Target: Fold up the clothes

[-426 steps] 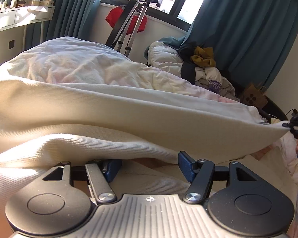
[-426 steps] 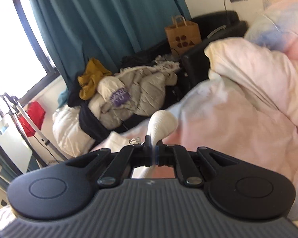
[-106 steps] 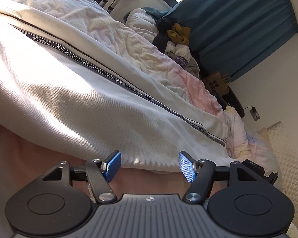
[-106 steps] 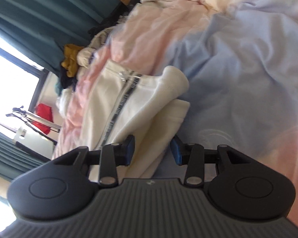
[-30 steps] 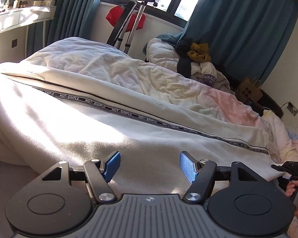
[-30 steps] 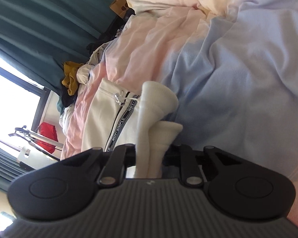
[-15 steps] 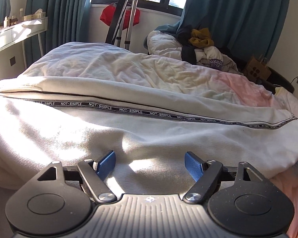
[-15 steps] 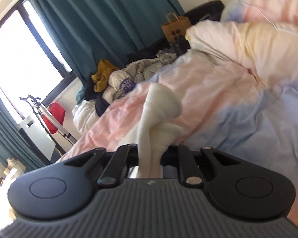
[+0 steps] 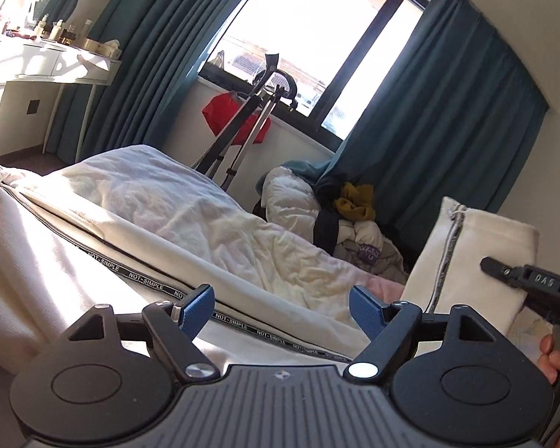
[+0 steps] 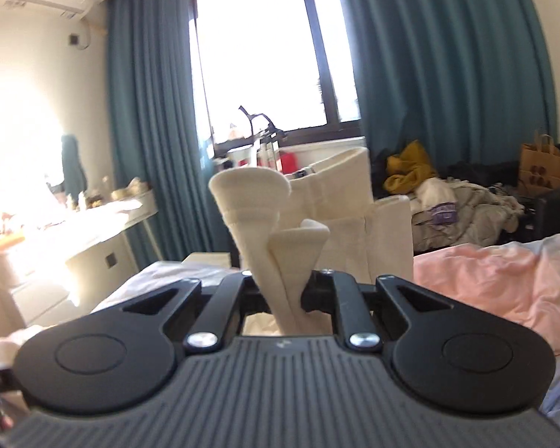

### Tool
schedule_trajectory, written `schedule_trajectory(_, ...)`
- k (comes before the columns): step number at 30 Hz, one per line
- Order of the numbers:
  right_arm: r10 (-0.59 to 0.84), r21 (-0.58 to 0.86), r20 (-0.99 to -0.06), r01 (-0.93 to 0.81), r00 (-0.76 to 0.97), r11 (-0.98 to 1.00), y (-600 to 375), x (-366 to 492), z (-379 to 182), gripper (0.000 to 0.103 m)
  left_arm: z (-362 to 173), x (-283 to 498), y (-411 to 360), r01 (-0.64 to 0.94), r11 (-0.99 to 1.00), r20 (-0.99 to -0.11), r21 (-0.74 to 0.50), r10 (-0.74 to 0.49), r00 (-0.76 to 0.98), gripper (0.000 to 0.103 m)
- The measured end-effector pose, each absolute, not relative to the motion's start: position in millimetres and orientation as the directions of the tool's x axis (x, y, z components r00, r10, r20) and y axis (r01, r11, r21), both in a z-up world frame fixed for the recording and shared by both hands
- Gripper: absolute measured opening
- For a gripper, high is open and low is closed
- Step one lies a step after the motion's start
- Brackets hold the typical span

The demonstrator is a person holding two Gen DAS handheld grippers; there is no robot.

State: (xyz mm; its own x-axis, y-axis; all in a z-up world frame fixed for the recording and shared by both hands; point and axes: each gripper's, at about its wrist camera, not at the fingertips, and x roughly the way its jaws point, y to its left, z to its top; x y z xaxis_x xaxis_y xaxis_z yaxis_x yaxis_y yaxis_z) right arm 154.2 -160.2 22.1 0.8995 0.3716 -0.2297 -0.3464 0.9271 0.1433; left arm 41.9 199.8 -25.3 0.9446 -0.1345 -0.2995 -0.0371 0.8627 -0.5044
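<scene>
A cream garment (image 9: 56, 276) with a black "NOT-SIMPLE" tape stripe lies along the bed in the left wrist view. My left gripper (image 9: 280, 311) is open and empty just above it. My right gripper (image 10: 285, 295) is shut on the garment's ribbed end (image 10: 265, 224) and holds it lifted above the bed. In the left wrist view that lifted end (image 9: 474, 257) stands up at the right, with the right gripper (image 9: 519, 278) clamped on it.
A rumpled white and pink duvet (image 9: 190, 216) covers the bed. A pile of clothes (image 9: 354, 224) lies by the teal curtains (image 9: 448, 119). A folded metal stand (image 9: 250, 119) leans under the window. A white desk (image 9: 44, 67) stands at the left. A paper bag (image 10: 541, 166) sits at the far right.
My right gripper has lifted the garment's end up off the bed and swung toward the window. The left gripper has tilted upward and stays open over the garment.
</scene>
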Motion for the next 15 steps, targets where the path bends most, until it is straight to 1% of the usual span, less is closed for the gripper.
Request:
schedule_trajectory(3,0.443,0.062,-0.311,-0.447,0.841,0.892,-100,141,-11,0.012,-25,43,201,-0.027,0.861,-0.309,-0.509,-0.153,0.939,0.081)
schedule_trajectory(6,0.458,-0.012,-0.467,-0.523,0.756,0.852,-54,133,-69,0.012,-31,45,198,-0.016,0.858,-0.336,-0.514,-0.184,0.924,0.081)
schedule_trajectory(7,0.447,-0.042,-0.507,-0.539,0.737,0.841,-45,130,-86,0.012,-33,44,198,-0.003,0.854,-0.328,-0.521,-0.197,0.924,0.081)
schedule_trajectory(9,0.415,-0.146,-0.528,-0.561,0.741,0.815,-26,111,-113,0.013,-33,41,194,0.035,0.854,-0.299,-0.52,-0.221,0.928,0.081)
schedule_trajectory(12,0.426,-0.182,-0.493,-0.569,0.759,0.802,-29,103,-109,0.013,-36,41,187,0.086,0.854,-0.281,-0.514,-0.262,0.923,0.081)
schedule_trajectory(15,0.463,-0.147,-0.469,-0.583,0.753,0.799,-35,104,-99,0.013,-44,51,179,0.09,0.864,-0.325,-0.496,-0.281,0.903,0.081)
